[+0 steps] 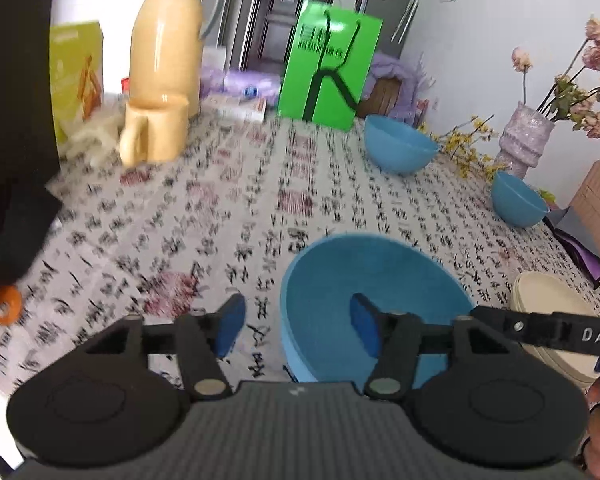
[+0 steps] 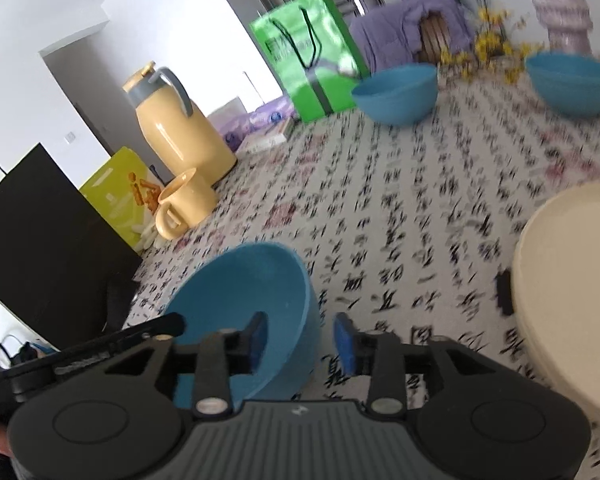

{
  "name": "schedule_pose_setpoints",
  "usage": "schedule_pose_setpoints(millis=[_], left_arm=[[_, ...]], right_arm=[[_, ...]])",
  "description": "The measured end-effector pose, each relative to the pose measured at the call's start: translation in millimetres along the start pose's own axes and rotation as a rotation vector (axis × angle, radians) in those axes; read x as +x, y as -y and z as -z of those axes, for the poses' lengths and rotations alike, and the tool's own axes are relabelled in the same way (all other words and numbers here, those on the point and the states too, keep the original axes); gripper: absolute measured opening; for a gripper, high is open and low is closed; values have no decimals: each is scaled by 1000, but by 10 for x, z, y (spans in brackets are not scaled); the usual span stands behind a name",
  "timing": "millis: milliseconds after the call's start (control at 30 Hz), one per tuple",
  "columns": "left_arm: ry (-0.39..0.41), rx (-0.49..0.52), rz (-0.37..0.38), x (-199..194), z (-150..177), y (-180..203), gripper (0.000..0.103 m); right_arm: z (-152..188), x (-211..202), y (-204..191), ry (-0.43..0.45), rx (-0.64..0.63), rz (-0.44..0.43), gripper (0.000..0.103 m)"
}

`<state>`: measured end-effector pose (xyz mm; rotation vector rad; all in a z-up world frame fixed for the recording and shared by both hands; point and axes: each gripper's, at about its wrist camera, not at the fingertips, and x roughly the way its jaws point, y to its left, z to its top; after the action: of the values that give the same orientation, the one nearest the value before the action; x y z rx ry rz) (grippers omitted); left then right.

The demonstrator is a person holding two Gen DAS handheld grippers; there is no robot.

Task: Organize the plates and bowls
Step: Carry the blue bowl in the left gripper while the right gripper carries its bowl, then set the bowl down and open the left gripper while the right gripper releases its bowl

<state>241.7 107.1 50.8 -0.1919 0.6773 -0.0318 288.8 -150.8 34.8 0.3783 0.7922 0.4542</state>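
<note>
A large blue bowl (image 1: 376, 304) (image 2: 252, 304) sits on the patterned tablecloth close in front of both grippers. My left gripper (image 1: 298, 328) is open and straddles the bowl's left rim, one blue pad inside and one outside, neither pressing. My right gripper (image 2: 302, 342) is open astride the opposite rim in the same way. Two smaller blue bowls (image 1: 400, 146) (image 1: 518, 200) stand farther back; the right wrist view shows them too (image 2: 396, 92) (image 2: 570, 82). A stack of cream plates (image 1: 556, 320) (image 2: 572, 288) lies to the right of the big bowl.
A yellow thermos jug (image 1: 166, 36) and yellow mug (image 1: 156, 132) stand at the back left beside a yellow-green box (image 1: 76, 76). A green paper bag (image 1: 328, 68) stands at the back, a vase of flowers (image 1: 524, 136) at the right. A black bag (image 2: 40, 248) borders the left.
</note>
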Motion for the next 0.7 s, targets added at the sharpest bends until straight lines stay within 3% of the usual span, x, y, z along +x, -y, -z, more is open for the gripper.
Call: schedule_pose_setpoints(millis=[167,367,500,700], left_arm=[[119,66,6,-327,63,45,80],[233,121,-30,-690,321,159,86],[272,170,-15,-886,543,283,97],[283,228,23,-1021,871,535,98]], right_arm=[[29,-285,15,59,-74,10,49],[239,-662,68,125,-197,58,59],[396,-890,199,153,-216,85,64],[651,-1151,336,195,-237,118,69]])
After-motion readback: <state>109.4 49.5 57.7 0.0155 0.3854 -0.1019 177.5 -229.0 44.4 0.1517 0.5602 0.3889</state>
